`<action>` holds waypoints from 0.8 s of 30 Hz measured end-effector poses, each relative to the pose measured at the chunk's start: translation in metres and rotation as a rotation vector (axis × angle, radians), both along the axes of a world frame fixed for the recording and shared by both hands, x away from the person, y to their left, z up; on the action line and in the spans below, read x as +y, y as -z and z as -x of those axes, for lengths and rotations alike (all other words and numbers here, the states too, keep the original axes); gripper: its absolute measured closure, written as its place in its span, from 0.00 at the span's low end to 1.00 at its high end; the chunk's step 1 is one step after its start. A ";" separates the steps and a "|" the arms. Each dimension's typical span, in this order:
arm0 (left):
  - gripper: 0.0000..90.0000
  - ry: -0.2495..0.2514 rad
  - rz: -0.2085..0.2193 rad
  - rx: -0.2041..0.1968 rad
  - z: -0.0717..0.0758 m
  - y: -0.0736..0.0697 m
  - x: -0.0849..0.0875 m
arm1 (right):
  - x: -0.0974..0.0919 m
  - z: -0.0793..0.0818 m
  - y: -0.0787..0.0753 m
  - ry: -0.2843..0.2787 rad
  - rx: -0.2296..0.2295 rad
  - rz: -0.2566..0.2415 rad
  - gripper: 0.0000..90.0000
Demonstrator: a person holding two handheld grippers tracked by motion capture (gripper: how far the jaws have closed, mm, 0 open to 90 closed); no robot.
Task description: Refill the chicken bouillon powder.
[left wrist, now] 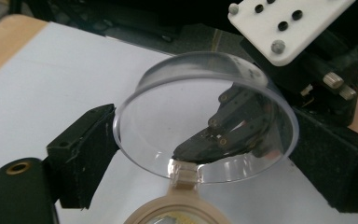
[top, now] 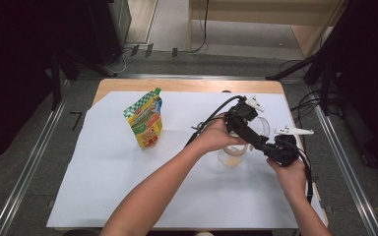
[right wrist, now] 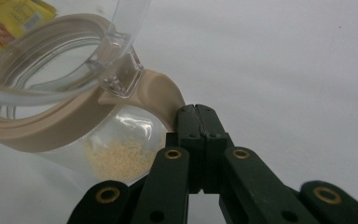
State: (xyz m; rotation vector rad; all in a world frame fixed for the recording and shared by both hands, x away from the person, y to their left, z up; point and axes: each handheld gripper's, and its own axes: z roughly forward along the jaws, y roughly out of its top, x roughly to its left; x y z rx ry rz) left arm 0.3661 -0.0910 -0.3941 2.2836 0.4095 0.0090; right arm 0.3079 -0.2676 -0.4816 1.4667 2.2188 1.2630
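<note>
Pouch (top: pixel 146 120): I see it upright on the sheet, well left of where I am working; yellow body, green-and-white checked top, green cap.
Sheet (top: pixel 103 167): white, spread over most of the table.
Table (top: pixel 128 85): pale wood, bare along the far edge and the left corner.
Floor (top: pixel 34 147): grey, with metal rails on both sides of the table.
Cables (top: pixel 128 51): I make out dark leads on the floor past the far edge.

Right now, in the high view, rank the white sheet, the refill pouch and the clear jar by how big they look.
1. White sheet, largest by far.
2. Refill pouch.
3. Clear jar, though the left gripper and a hand hide part of it, so its place below the pouch is unsure.
</note>
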 end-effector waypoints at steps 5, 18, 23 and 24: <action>0.04 0.028 -0.035 0.021 0.001 0.006 -0.004 | -0.002 0.001 0.001 0.001 -0.001 -0.009 0.98; 0.06 0.018 0.002 0.059 0.006 -0.013 0.034 | -0.019 0.016 -0.005 0.029 -0.015 -0.016 0.94; 0.18 -0.003 0.022 0.097 0.010 -0.017 0.056 | -0.018 0.034 -0.010 0.001 -0.005 -0.008 0.90; 0.20 -0.007 0.021 0.108 0.011 -0.017 0.060 | -0.016 0.039 -0.012 -0.006 -0.005 -0.007 0.89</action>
